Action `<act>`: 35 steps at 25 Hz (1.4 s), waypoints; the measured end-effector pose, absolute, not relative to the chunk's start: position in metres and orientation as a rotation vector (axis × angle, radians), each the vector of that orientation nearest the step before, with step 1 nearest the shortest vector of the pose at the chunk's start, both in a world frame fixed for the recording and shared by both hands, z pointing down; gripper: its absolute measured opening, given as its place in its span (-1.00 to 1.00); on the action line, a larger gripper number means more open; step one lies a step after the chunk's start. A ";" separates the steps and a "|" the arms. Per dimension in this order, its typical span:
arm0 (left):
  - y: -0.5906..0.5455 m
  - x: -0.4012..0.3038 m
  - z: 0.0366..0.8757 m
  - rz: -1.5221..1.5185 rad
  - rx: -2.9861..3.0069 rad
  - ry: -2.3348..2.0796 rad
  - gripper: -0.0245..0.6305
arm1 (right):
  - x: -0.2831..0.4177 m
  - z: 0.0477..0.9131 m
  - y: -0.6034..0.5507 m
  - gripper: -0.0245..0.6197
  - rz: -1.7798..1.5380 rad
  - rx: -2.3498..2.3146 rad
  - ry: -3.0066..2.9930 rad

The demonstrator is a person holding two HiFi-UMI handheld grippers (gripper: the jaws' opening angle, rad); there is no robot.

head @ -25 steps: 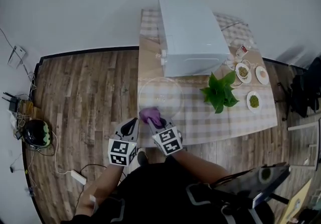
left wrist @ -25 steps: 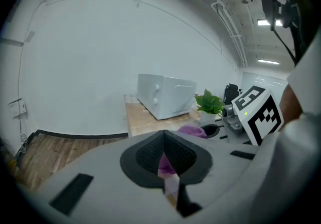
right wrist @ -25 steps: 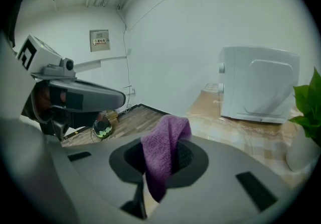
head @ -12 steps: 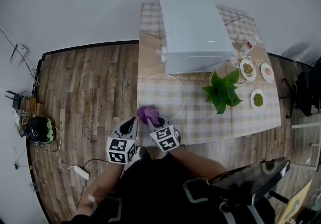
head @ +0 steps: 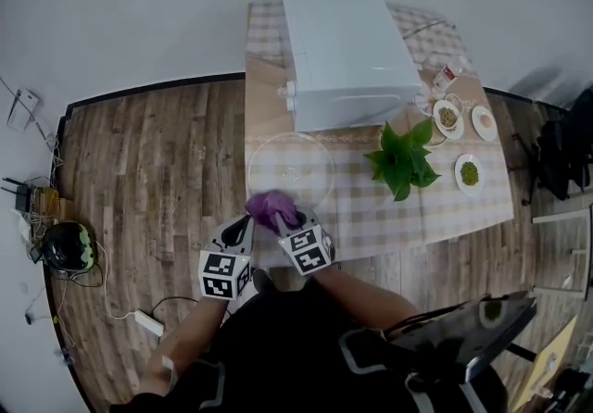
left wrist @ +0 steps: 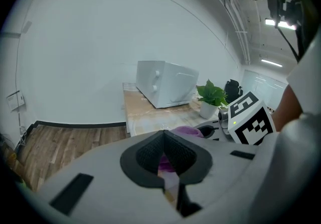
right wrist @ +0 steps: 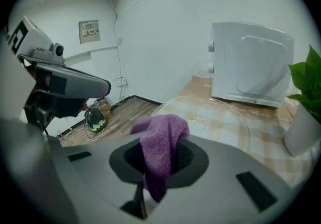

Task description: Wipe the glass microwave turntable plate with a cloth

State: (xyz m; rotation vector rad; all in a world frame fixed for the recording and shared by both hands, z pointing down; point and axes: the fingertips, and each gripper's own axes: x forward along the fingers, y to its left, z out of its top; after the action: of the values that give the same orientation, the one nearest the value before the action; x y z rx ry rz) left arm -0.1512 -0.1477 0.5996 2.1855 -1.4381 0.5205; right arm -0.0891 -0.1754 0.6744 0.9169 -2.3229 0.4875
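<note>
Cloth (right wrist: 161, 143): purple, coarse knitted weave, matt. Turntable plate (head: 289, 170): clear glass, smooth and glossy (the checked tablecloth (head: 389, 217) shows through it). Microwave (head: 347, 50): white casing, smooth, faint sheen. Floor (head: 148, 161): wood-grain planks. Right gripper (right wrist: 159, 153): matt grey shell, dark finely ribbed pads (right wrist: 184, 156). Left gripper (left wrist: 163, 142): identical finish.

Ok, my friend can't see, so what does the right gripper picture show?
The right gripper has its jaws shut on a purple cloth, held just in front of a clear glass plate lying on a checked tablecloth. A white microwave stands behind the plate, with green plant leaves at the right edge.
</note>
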 end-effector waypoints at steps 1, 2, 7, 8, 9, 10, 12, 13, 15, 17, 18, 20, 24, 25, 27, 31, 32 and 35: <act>-0.148 -0.151 0.601 0.518 2.184 -1.436 -0.90 | -0.086 0.675 -0.176 -0.75 0.489 0.927 -2.315; -0.148 -0.151 0.601 0.514 2.183 -1.435 -0.90 | -0.082 0.676 -0.176 -0.75 0.495 0.937 -2.308; -0.145 -0.150 0.603 0.515 2.196 -1.431 -0.90 | -0.071 0.681 -0.177 -0.75 0.498 0.977 -2.291; -0.145 -0.149 0.604 0.514 2.193 -1.431 -0.90 | -0.070 0.681 -0.176 -0.75 0.502 0.981 -2.290; -0.144 -0.149 0.604 0.514 2.191 -1.431 -0.90 | -0.068 0.680 -0.175 -0.75 0.506 0.983 -2.288; -0.143 -0.149 0.604 0.517 2.191 -1.431 -0.90 | -0.066 0.680 -0.174 -0.75 0.505 0.985 -2.285; -0.144 -0.149 0.602 0.520 2.198 -1.432 -0.90 | -0.062 0.679 -0.173 -0.75 0.504 0.992 -2.278; -0.145 -0.148 0.602 0.519 2.202 -1.432 -0.90 | -0.060 0.678 -0.173 -0.75 0.506 0.997 -2.274; -0.145 -0.145 0.601 0.514 2.209 -1.429 -0.90 | -0.055 0.678 -0.173 -0.75 0.507 1.004 -2.268; -0.145 -0.143 0.602 0.516 2.212 -1.423 -0.90 | -0.050 0.680 -0.173 -0.75 0.508 1.018 -2.263; -0.145 -0.141 0.603 0.517 2.214 -1.420 -0.90 | -0.046 0.680 -0.174 -0.75 0.511 1.028 -2.259; -0.145 -0.139 0.604 0.518 2.220 -1.411 -0.90 | -0.040 0.679 -0.176 -0.75 0.520 1.050 -2.248; -0.147 -0.134 0.607 0.522 2.225 -1.401 -0.90 | -0.025 0.681 -0.177 -0.75 0.516 1.078 -2.221; -0.148 -0.133 0.608 0.522 2.226 -1.400 -0.90 | -0.022 0.682 -0.177 -0.75 0.511 1.080 -2.217; -0.149 -0.131 0.608 0.521 2.230 -1.396 -0.90 | -0.014 0.683 -0.177 -0.75 0.507 1.087 -2.208; -0.151 -0.127 0.608 0.529 2.235 -1.396 -0.90 | 0.000 0.683 -0.177 -0.75 0.519 1.114 -2.184; -0.152 -0.126 0.607 0.527 2.235 -1.396 -0.90 | 0.004 0.683 -0.178 -0.75 0.520 1.120 -2.177; -0.155 -0.123 0.604 0.512 2.240 -1.394 -0.90 | 0.017 0.683 -0.180 -0.75 0.513 1.138 -2.156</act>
State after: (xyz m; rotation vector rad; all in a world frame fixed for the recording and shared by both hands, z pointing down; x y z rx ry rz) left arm -0.1226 -0.1546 0.6045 2.2399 -1.3941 0.5119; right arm 0.0170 -0.1804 0.6832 1.1377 -2.1564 0.5133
